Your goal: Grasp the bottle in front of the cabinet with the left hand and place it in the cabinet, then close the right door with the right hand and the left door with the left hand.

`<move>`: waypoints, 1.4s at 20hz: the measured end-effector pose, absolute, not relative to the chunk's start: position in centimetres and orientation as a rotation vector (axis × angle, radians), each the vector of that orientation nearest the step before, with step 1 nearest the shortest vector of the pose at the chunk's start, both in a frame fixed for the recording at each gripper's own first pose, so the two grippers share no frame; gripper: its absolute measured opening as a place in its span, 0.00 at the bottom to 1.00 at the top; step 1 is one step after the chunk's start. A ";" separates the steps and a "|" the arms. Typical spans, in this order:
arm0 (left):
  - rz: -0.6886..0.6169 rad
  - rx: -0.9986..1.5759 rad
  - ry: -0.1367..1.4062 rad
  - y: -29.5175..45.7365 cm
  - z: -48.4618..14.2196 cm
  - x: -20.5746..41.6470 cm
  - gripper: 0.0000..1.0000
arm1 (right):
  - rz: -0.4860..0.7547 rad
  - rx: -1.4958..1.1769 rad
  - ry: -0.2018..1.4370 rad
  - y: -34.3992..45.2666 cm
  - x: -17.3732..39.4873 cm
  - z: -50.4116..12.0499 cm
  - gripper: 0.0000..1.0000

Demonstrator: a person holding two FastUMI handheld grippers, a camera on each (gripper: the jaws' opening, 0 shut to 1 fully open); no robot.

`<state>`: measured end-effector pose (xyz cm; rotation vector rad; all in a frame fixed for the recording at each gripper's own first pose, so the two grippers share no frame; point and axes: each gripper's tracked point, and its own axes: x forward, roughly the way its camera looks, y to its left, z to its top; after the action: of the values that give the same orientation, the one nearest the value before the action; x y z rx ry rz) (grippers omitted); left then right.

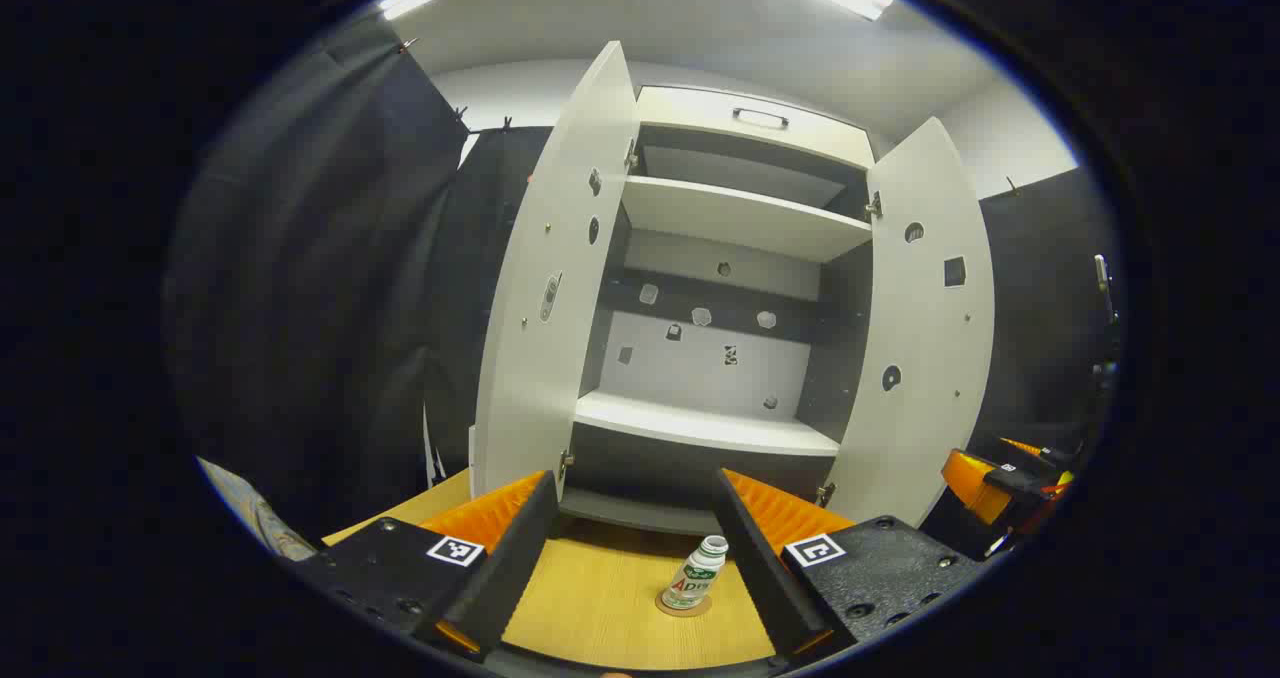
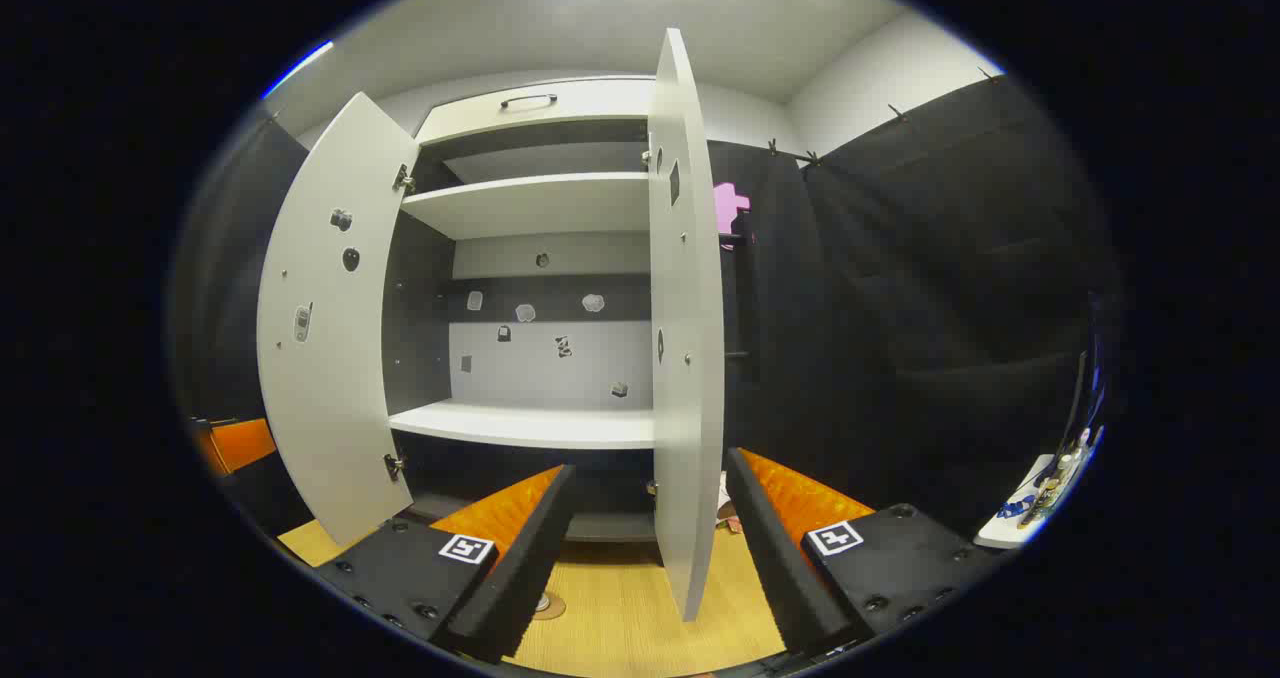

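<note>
A small white bottle (image 1: 693, 583) with a green and red label stands upright on a round coaster on the wooden table (image 1: 600, 608), in front of the white cabinet (image 1: 720, 258). My left gripper (image 1: 635, 480) is open; the bottle sits between its fingers, close to the right one, untouched. Both cabinet doors stand open: the left door (image 1: 550, 298) and the right door (image 1: 925, 328). In the right gripper view, my right gripper (image 2: 650, 466) is open and holds nothing. The right door (image 2: 685, 358) shows edge-on just ahead of it, with the left door (image 2: 325, 328) swung wide.
The cabinet has a lower shelf (image 1: 700, 428) and an upper shelf (image 1: 740, 218), both bare, with a drawer handle (image 1: 760, 116) on top. Black cloth walls close in both sides. The other gripper (image 1: 985, 483) shows at the right edge of the left gripper view.
</note>
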<state>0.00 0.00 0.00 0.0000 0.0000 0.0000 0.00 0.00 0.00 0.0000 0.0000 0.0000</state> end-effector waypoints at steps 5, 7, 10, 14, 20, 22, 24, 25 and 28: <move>0.019 0.031 -0.028 0.4 1.0 -0.3 0.94 | 0.008 0.012 0.016 0.2 -0.1 -0.6 0.98; 0.023 0.036 -0.034 0.4 1.1 -0.3 0.94 | 0.006 0.012 0.021 0.0 0.0 -0.8 0.98; 0.003 0.024 -0.021 -0.3 0.9 -0.1 0.94 | 0.006 0.018 0.023 -0.2 0.1 -0.9 0.98; -0.004 0.034 -0.035 -0.6 1.5 0.3 0.94 | 0.006 0.013 0.022 0.1 0.5 -1.0 0.98; -0.003 0.025 -0.022 -0.4 0.7 1.0 0.94 | 0.007 0.003 0.019 0.2 1.0 -1.1 0.98; 0.001 0.014 -0.011 -0.2 0.3 1.3 0.94 | 0.005 0.003 0.022 0.2 1.1 -1.2 0.98; 0.003 0.013 -0.007 0.0 -0.1 1.8 0.91 | 0.000 -0.001 0.028 0.2 1.4 -1.4 0.98; 0.002 0.017 -0.004 0.0 -0.5 2.1 0.95 | -0.002 -0.002 0.030 0.3 1.5 -1.5 0.98; -0.017 0.035 0.006 -0.5 -2.1 3.4 0.95 | -0.007 -0.008 0.037 0.2 2.1 -1.9 0.98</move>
<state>3.38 -0.50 -2.07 0.0345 0.0063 -0.0169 2.07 0.21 -1.85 -0.0075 0.0369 -0.0073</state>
